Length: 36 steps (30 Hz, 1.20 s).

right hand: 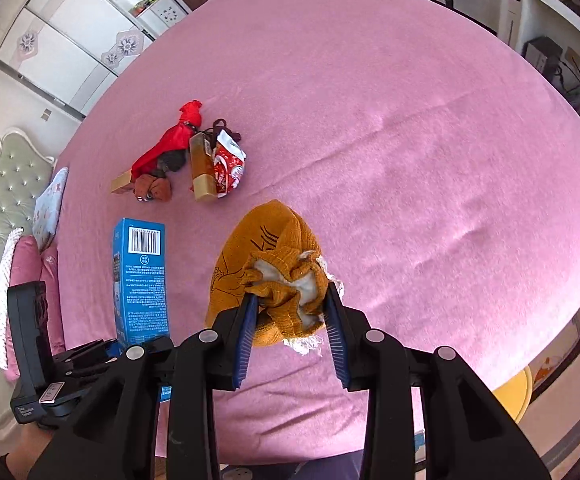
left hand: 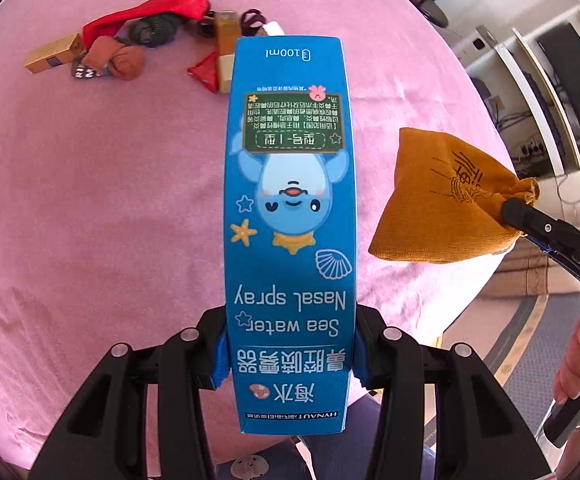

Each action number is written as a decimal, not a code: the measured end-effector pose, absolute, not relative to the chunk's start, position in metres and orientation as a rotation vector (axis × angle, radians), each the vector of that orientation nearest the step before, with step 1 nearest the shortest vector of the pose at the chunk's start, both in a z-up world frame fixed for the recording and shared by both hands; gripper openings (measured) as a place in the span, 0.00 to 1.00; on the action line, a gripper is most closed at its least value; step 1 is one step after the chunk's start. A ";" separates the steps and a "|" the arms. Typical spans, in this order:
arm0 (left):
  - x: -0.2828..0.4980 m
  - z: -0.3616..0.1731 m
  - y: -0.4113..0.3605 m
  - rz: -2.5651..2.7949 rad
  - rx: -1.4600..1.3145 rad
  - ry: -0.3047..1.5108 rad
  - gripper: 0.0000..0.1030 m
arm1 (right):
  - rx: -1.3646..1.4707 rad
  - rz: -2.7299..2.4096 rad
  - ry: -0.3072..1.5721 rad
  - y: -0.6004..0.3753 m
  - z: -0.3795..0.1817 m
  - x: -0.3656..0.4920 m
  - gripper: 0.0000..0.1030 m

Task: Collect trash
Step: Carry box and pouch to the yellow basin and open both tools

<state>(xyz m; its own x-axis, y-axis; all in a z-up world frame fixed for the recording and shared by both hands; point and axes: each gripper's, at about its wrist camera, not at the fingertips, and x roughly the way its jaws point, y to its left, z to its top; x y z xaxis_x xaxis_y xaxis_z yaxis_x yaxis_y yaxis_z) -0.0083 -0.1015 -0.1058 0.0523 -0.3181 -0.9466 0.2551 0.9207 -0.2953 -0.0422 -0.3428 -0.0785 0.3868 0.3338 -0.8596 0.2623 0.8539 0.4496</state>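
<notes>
Surface: pink bed (right hand: 410,140), leftover pile (right hand: 186,164) far off.
Left gripper (left hand: 290,360): I pinch blue box (left hand: 290,200).
Right gripper (right hand: 292,320): I pinch mustard pouch (right hand: 266,264); carry both level, grips firm.

Tall blue nasal spray box (left hand: 290,216) upright, lifted above pink bed, clamped low down in left tongs (left hand: 290,356). Mustard knit pouch (right hand: 266,264) hanging by bunched top from right tongs (right hand: 292,320). Clutter heap (right hand: 186,156) on bed beyond: red cloth, gold cartons, red wrapper.
</notes>
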 end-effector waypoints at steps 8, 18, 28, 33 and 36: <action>-0.052 -0.112 -0.194 -0.608 0.081 1.500 0.45 | 0.612 -0.128 1.216 -0.409 -0.085 -0.142 0.32; -0.150 -0.134 -0.338 -0.830 0.287 1.547 0.45 | 0.748 -0.317 1.258 -0.504 -0.116 -0.276 0.32; -0.234 -0.172 -0.419 -0.950 0.506 1.626 0.45 | 0.869 -0.436 1.320 -0.548 -0.156 -0.368 0.32; -0.253 -0.185 -0.438 -0.989 0.549 1.637 0.45 | 0.900 -0.454 1.349 -0.559 -0.171 -0.393 0.33; -0.260 -0.191 -0.450 -1.001 0.572 1.648 0.48 | 0.907 -0.457 1.367 -0.563 -0.177 -0.400 0.38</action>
<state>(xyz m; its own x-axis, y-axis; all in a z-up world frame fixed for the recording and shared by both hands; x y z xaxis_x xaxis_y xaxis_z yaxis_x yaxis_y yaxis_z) -0.2598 -0.4502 -0.1913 -0.3110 -0.1177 -0.9431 0.7825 0.5315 -0.3243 -0.4004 -0.5626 -0.1766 0.1892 0.2180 -0.9574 0.7499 0.5973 0.2843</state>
